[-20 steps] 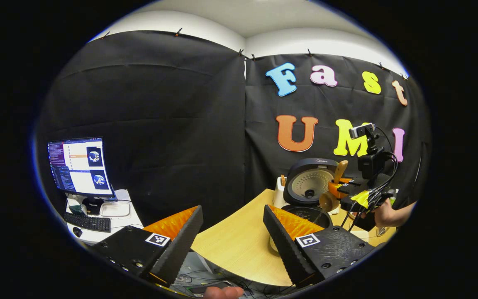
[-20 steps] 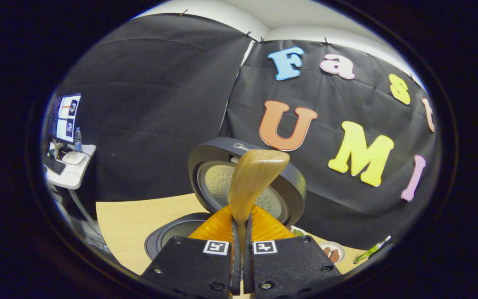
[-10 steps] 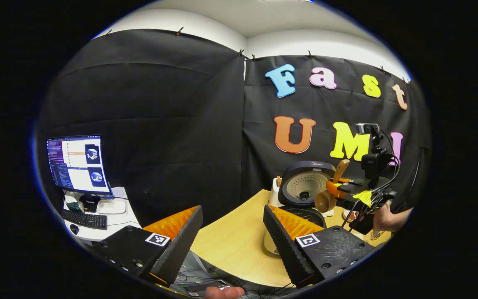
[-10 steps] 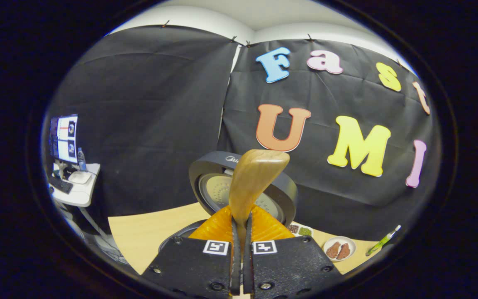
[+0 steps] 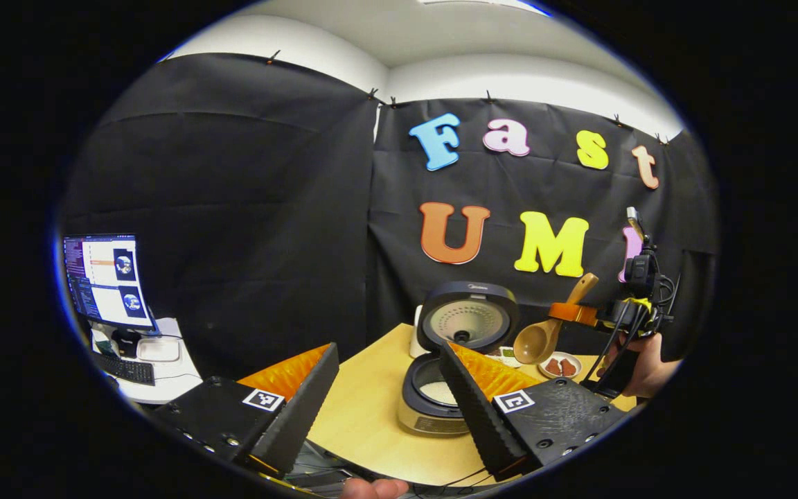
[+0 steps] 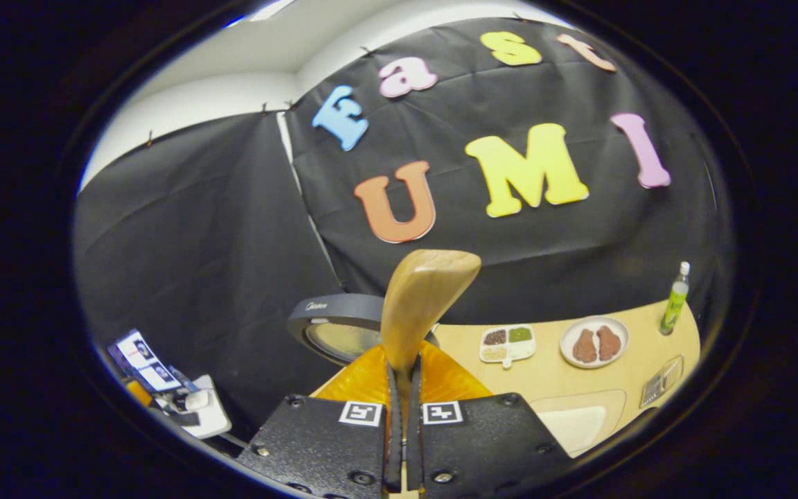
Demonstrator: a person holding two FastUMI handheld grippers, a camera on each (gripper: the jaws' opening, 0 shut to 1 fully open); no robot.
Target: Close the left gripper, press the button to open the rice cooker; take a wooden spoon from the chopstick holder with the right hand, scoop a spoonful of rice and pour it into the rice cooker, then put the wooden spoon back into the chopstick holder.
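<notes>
My right gripper (image 6: 399, 388) has its fingers clamped on the wooden spoon (image 6: 421, 298); my left gripper (image 5: 388, 388) gapes empty before the open rice cooker (image 5: 451, 367). A snack tray (image 6: 508, 344), meat plate (image 6: 594, 342) and bottle (image 6: 675, 298) crowd the bench (image 6: 558, 374).

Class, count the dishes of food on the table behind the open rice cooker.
2: a divided tray with small portions beside the cooker's lid, and a round plate with two brown pieces further right. Others may be hidden.

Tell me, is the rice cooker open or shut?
Open: the rice cooker has its lid raised upright, exposing the inner pot.
</notes>
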